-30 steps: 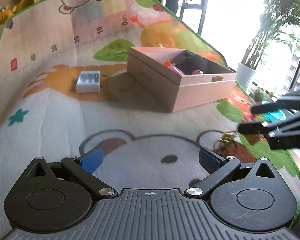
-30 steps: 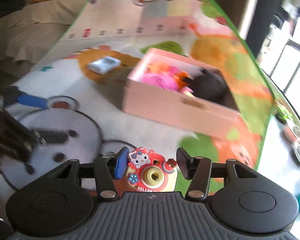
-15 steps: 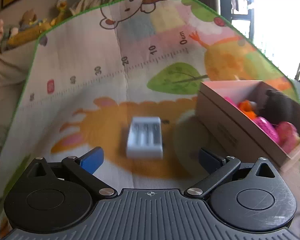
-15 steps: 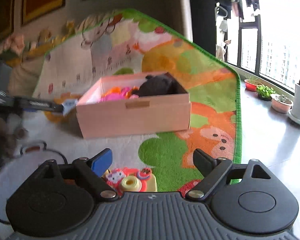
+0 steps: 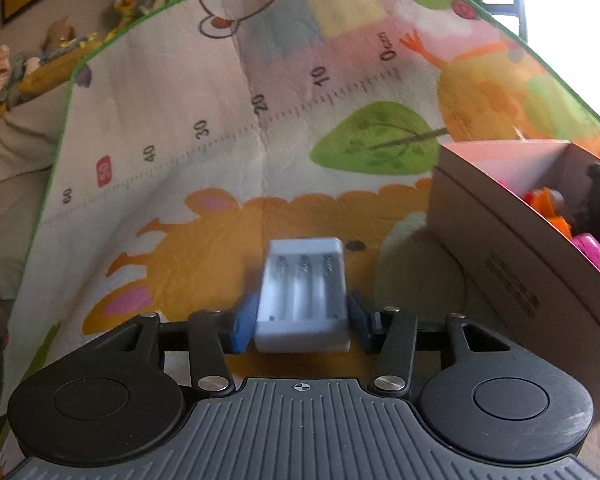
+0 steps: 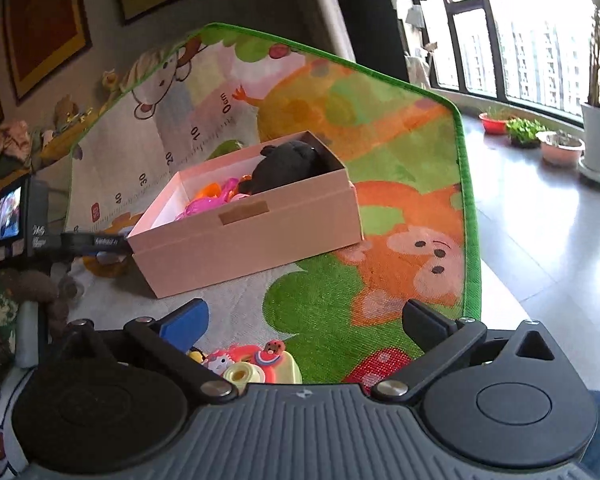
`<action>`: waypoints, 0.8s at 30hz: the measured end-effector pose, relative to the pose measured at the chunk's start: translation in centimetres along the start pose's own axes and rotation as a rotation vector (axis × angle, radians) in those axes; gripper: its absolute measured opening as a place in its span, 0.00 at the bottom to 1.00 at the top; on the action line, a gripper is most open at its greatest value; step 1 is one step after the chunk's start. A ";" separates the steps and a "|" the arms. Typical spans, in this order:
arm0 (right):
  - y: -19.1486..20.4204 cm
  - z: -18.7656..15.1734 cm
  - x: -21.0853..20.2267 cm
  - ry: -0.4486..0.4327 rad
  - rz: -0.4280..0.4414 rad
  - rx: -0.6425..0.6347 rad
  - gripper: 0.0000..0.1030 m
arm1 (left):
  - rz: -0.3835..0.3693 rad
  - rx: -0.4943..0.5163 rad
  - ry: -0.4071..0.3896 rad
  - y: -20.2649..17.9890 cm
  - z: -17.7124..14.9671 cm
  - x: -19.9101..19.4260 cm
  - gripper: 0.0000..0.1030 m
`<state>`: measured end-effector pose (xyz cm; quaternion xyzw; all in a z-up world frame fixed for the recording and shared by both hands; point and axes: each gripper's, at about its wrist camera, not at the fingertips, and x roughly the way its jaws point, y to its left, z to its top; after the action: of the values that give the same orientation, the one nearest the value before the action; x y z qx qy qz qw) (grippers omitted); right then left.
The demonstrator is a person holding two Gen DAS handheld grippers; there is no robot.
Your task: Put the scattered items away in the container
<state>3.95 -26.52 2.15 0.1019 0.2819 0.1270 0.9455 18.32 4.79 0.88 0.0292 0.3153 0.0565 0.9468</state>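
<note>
- Cartoon-printed play mat covers the floor, with a bright window and potted plants to the far right.
- The white battery holder lies on the mat's orange patch, between the fingers of the left gripper; the blue pad and dark pad sit against its long sides, closed onto it or nearly so.
- It looks like light, rigid plastic with smooth walls; the flat long sides are the sensible place to pinch, and a firm squeeze should not harm it.
- The pink box, already holding a dark plush and bright toys, stands just right of the holder; its near wall must be cleared on the lift.
- The right gripper hovers with fingers spread wide over a Hello Kitty toy camera, gripping nothing.
- Open mat lies left and far of the holder.
</note>
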 end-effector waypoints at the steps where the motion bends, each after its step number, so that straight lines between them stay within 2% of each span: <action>1: -0.2 0.0 0.0 0.002 0.000 0.011 1.00 | -0.010 0.012 -0.001 -0.1 -0.3 -0.5 0.51; 5: -0.4 0.0 0.1 0.010 -0.005 0.030 1.00 | -0.100 0.039 0.011 -0.7 -1.8 -3.5 0.51; 13: -0.5 0.0 0.5 0.043 -0.011 0.037 1.00 | -0.379 0.104 0.032 -2.1 -7.9 -13.6 0.51; 16: -0.5 0.1 1.0 0.077 -0.007 0.040 1.00 | -0.475 0.157 0.066 -2.7 -9.6 -15.7 0.52; 18: -0.5 0.2 1.2 0.096 -0.007 0.041 1.00 | -0.493 0.211 0.064 -3.1 -10.3 -16.5 0.53; 20: -0.4 0.1 1.3 0.103 -0.003 0.031 1.00 | -0.469 0.240 0.062 -3.1 -10.7 -16.5 0.60; 22: -0.3 0.1 1.4 0.113 -0.005 0.019 1.00 | -0.435 0.225 0.075 -2.5 -10.7 -16.0 0.72; 24: -0.1 0.2 1.6 0.125 -0.012 0.007 1.00 | -0.386 0.218 0.072 -2.0 -10.6 -15.6 0.77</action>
<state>5.33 -26.15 1.47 0.0954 0.3416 0.1262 0.9264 -0.29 1.07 1.52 0.0684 0.3531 -0.1590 0.9194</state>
